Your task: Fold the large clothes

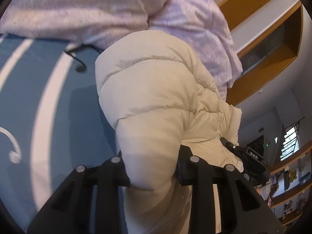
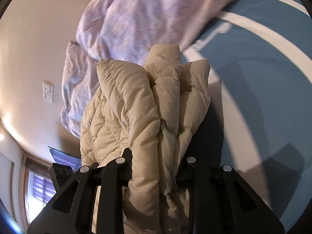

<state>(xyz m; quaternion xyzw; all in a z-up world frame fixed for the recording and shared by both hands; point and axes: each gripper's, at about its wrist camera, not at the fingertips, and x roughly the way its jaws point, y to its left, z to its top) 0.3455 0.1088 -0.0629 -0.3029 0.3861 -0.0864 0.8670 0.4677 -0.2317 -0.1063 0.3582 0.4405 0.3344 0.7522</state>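
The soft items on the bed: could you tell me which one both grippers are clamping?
The cream puffer jacket; the lilac duvet lies bunched behind it, ungripped.

Mounted on each gripper, looking forward and down along the fingers, very close to the cream puffer jacket [image 1: 156, 101] [image 2: 140, 105]; shared: jacket, lilac quilt [image 1: 81, 9] [image 2: 140, 13], blue bedcover [image 1: 23, 89] [image 2: 259, 62].
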